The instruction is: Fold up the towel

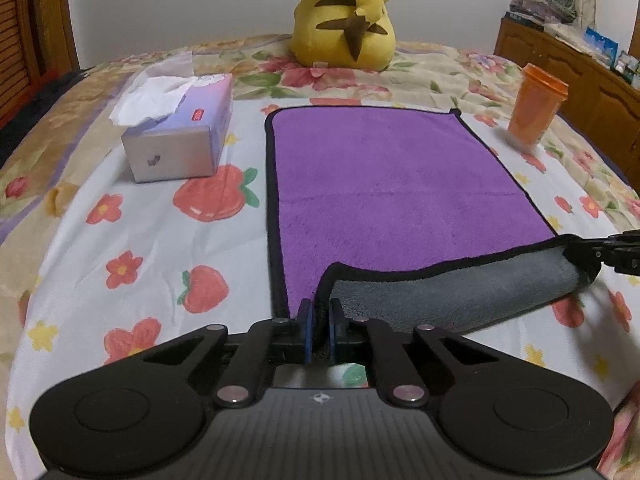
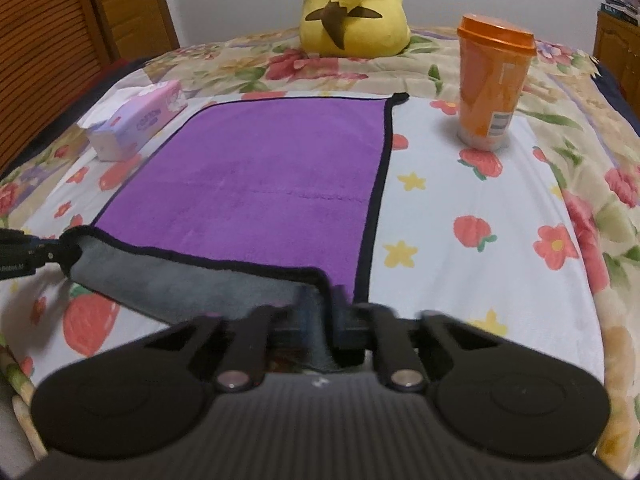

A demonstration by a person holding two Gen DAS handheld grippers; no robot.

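Note:
A purple towel (image 1: 392, 176) with black trim and a grey underside lies flat on the flowered bed sheet; it also shows in the right wrist view (image 2: 272, 184). Its near edge is lifted and turned over, showing the grey side (image 1: 452, 292). My left gripper (image 1: 320, 320) is shut on the near left corner. My right gripper (image 2: 320, 312) is shut on the near right corner, and it shows at the right of the left wrist view (image 1: 592, 256). The left gripper shows at the left edge of the right wrist view (image 2: 60, 254).
A tissue box (image 1: 180, 140) stands left of the towel. An orange lidded cup (image 2: 492, 80) stands to its right. A yellow plush toy (image 1: 344, 16) sits at the far side. A wooden cabinet (image 1: 572, 72) is to the right of the bed.

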